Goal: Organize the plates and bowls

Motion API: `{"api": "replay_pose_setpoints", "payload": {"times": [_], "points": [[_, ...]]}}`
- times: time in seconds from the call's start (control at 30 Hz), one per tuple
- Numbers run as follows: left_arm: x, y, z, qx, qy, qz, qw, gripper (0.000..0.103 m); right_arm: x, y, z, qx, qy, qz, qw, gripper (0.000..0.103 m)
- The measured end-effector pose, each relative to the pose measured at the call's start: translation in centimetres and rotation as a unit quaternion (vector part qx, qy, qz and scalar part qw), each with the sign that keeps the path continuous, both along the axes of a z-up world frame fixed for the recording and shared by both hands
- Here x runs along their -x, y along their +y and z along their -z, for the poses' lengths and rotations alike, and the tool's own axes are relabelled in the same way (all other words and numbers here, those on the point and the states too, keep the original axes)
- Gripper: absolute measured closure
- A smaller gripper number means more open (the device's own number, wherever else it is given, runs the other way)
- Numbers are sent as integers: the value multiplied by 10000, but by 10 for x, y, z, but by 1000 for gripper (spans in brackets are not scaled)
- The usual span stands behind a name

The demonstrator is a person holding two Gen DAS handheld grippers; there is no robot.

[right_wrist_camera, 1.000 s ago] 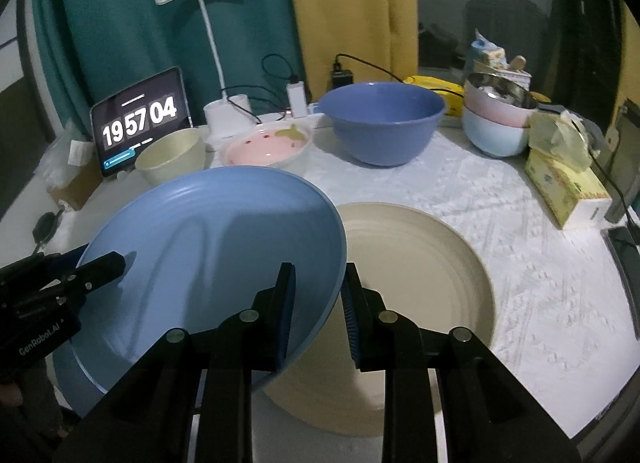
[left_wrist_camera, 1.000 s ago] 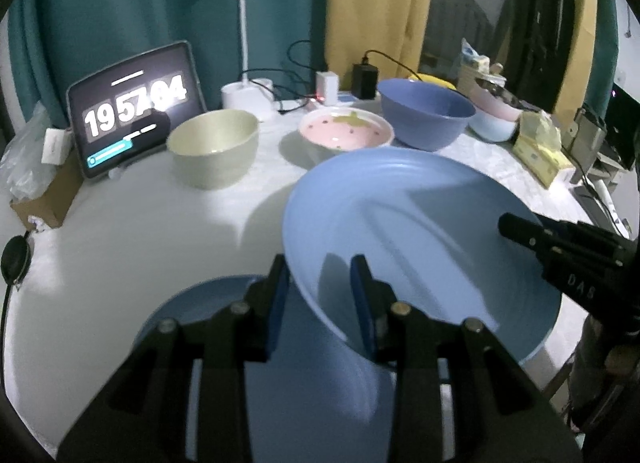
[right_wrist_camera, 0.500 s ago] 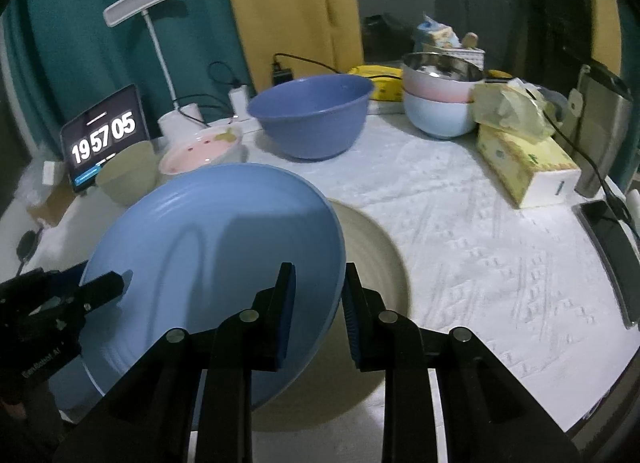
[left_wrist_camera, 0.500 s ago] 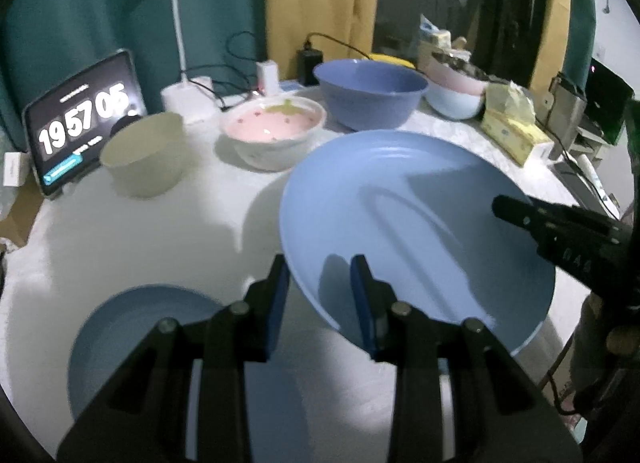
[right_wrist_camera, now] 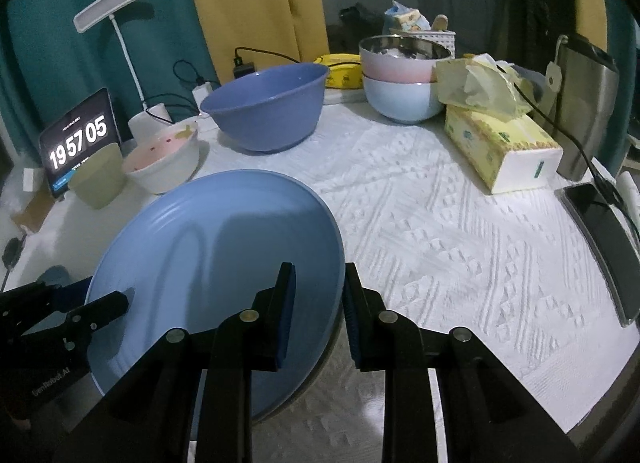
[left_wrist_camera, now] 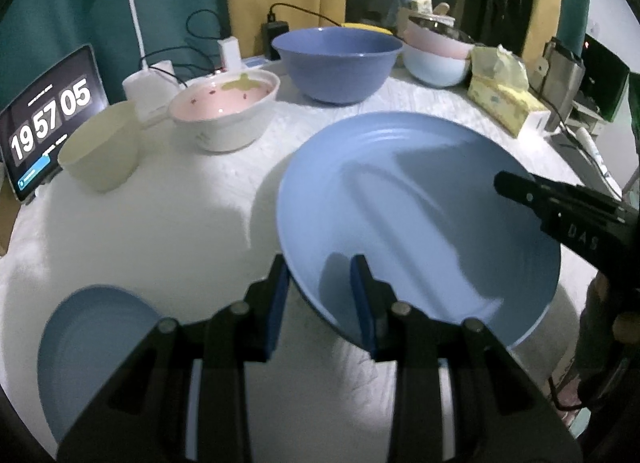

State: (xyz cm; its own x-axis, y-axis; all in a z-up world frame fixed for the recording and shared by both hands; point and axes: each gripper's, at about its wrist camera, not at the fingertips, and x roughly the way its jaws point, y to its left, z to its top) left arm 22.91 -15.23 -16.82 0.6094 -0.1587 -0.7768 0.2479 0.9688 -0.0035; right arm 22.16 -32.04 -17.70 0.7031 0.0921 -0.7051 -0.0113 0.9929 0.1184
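Both grippers are sharing one load: the left gripper is clamping the near rim of the large blue plate at about seven o'clock in its own view, one pad under the rim and one inside, while the right gripper is pinching the opposite edge, at roughly four o'clock of the plate in the right view. The plate is hanging tilted above the white cloth of the counter, with nothing visibly supporting it except the two grips. It is looking stiff and smooth, probably glazed or hard plastic, so it is likely slippery at the rim and liable to pivot if one side lets go; holding it at two opposite rim points is the sensible choice. A smaller blue plate is lying flat at eight o'clock in the left view, a likely partner for stacking. Behind, at eleven to one o'clock, the cream bowl, the pink bowl and the deep blue bowl are sitting well apart from the carried plate.
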Motion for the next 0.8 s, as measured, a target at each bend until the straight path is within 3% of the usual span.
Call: {"api": "replay_pose_setpoints", "payload": {"times": [0.3,0.47,0.8], "points": [[-1,-4,5,-239,-65,-84,9997,69,1,4,4,277,-107,57,9995,78],[-2,-2,11,-286,10,-113,9995,69,-1,1,13,326,61,161,9993,77],[-1,5,12,-166,3,-167,9997,69,-2,10,16,285,131,-15,9995,77]]}}
